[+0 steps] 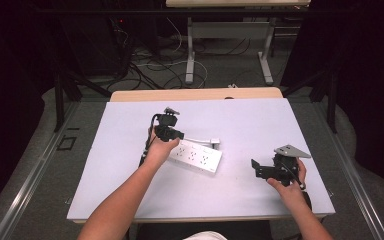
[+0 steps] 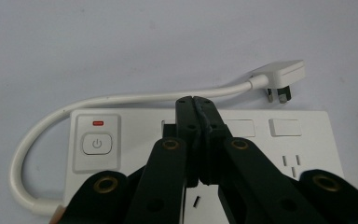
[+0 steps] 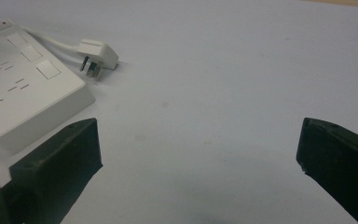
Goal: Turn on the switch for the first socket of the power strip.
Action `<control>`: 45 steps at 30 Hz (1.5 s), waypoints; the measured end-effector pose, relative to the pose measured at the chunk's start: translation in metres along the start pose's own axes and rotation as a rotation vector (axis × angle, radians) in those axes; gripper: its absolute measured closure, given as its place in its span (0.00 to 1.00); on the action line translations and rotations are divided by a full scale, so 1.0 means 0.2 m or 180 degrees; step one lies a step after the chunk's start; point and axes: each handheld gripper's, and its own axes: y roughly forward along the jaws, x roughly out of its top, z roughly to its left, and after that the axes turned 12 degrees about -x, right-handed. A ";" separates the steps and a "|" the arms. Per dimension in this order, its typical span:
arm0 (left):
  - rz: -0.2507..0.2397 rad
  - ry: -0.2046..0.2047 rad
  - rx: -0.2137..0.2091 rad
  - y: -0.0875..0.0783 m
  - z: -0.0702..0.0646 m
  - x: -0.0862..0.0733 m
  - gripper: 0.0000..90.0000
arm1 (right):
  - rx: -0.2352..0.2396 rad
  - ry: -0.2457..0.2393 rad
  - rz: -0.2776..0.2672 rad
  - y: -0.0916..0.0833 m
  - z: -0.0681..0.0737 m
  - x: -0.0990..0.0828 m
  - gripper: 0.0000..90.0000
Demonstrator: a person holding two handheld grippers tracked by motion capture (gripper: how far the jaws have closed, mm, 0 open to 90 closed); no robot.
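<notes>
A white power strip (image 1: 198, 156) lies mid-table, its short cord (image 2: 121, 98) looping round to a loose plug (image 2: 282, 77) that rests on the table behind it. A power button (image 2: 98, 143) with a small red mark above it sits at one end of the strip. My left gripper (image 2: 196, 100) is shut with nothing between its jaws, and its tips hang over the strip's top face (image 2: 140, 140) just right of the button. Whether they touch the strip I cannot tell. My right gripper (image 3: 199, 140) is open wide over bare table, to the right of the strip (image 3: 23, 93) and plug (image 3: 95, 51).
The white table top (image 1: 260, 125) has free room all around the strip. Behind it stand a wooden table edge (image 1: 195, 94), another table's legs and loose cables on the floor. Dark frame bars flank both sides.
</notes>
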 end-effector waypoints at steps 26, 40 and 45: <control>0.0243 -0.0005 0.0134 0.10 0.04 0.01 1.00 | 0.0050 -0.0067 0.0136 0.01 0.01 -0.01 0.00; 0.0292 -0.0018 0.0202 0.13 0.06 0.01 1.00 | 0.0062 -0.0074 0.0145 0.02 0.01 -0.01 0.00; 0.0295 -0.0026 0.0216 0.14 0.06 0.01 0.99 | 0.0071 -0.0077 0.0138 0.02 0.01 -0.01 0.00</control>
